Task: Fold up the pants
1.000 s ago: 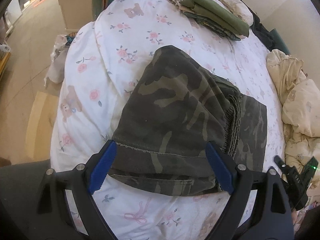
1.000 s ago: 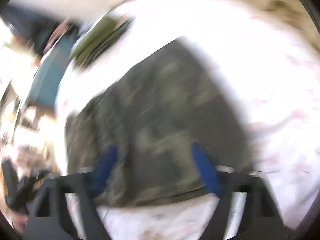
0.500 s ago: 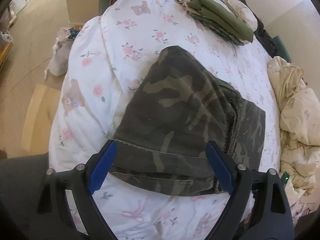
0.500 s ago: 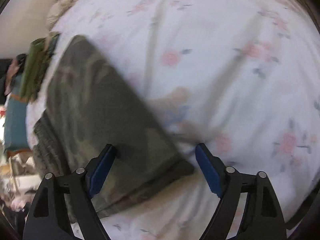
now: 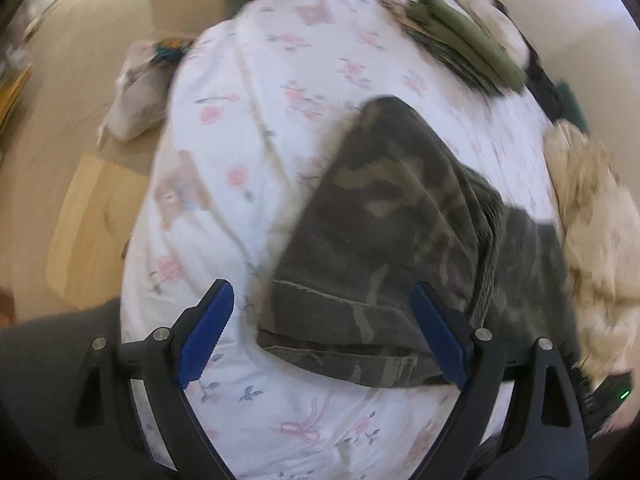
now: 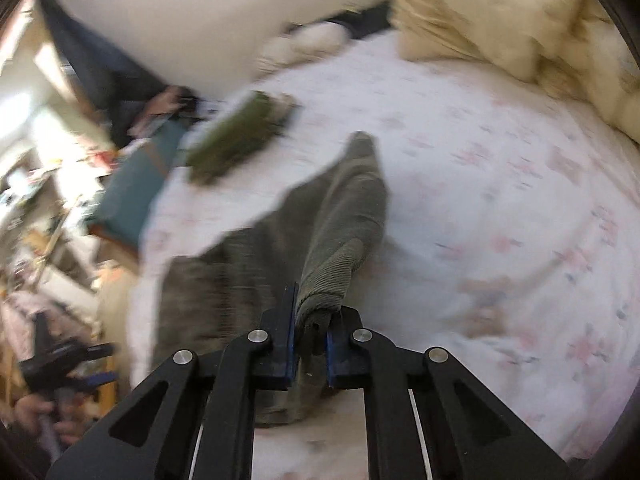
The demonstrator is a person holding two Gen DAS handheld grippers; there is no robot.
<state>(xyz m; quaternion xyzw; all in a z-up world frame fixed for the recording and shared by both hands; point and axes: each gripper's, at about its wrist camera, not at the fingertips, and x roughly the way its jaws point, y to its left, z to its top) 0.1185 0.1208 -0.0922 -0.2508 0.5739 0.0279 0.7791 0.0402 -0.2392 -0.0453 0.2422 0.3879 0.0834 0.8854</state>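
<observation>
The camouflage pants [image 5: 400, 232] lie folded on the floral bedsheet [image 5: 260, 80]. My left gripper [image 5: 320, 332] is open above their near edge, its blue pads [image 5: 204, 332] wide apart and holding nothing. In the right wrist view my right gripper [image 6: 310, 340] is shut on a bunched ribbed edge of the pants [image 6: 332, 224], which rises from the bed toward the jaws. The left gripper also shows at the lower left of that view [image 6: 60, 364]. Both views are blurred by motion.
A stack of folded green clothes [image 5: 464, 40] lies at the far side of the bed, also in the right wrist view [image 6: 236, 136]. A cream duvet [image 5: 592, 224] is bunched on the right. The floor [image 5: 80, 120] and a light bag [image 5: 136, 92] lie left of the bed.
My right gripper was open over the pants and has now shut on their ribbed edge and lifted it. My left gripper has shifted left and stays open.
</observation>
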